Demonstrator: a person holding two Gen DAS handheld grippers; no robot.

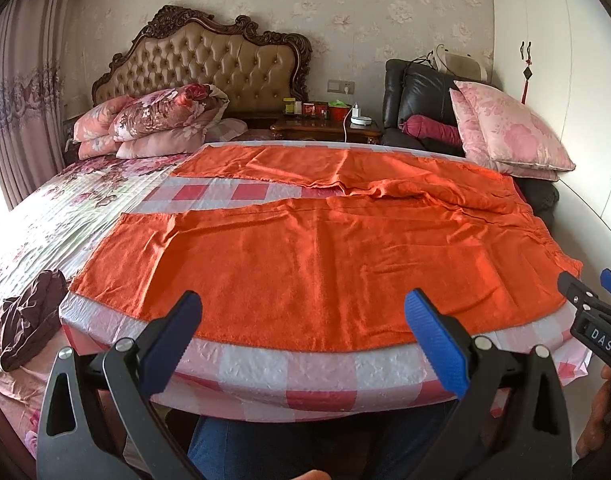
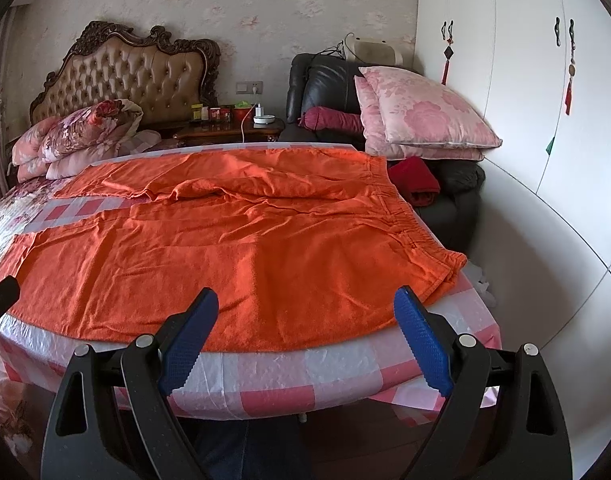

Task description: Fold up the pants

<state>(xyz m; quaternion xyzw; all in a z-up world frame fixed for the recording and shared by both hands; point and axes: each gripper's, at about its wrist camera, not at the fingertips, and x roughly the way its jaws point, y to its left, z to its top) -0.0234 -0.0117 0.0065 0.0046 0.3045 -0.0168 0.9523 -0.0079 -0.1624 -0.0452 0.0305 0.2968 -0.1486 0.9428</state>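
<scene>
Orange pants (image 1: 305, 264) lie spread flat on a pink-and-white checked cloth (image 1: 289, 372) over a table, legs pointing left, elastic waistband at the right (image 2: 405, 216). The pants also show in the right wrist view (image 2: 241, 256). My left gripper (image 1: 305, 320) is open and empty, held just short of the near edge of the lower leg. My right gripper (image 2: 307, 316) is open and empty at the near edge, closer to the waist end. The right gripper shows at the right edge of the left wrist view (image 1: 589, 292).
A bed with a floral quilt (image 1: 65, 216) and stacked bedding (image 1: 153, 120) lies left. A dark crumpled garment (image 1: 29, 312) lies on it. A black armchair with pink pillows (image 2: 421, 116) stands back right, a white wardrobe (image 2: 525, 80) to the right, a nightstand (image 1: 325, 124) behind.
</scene>
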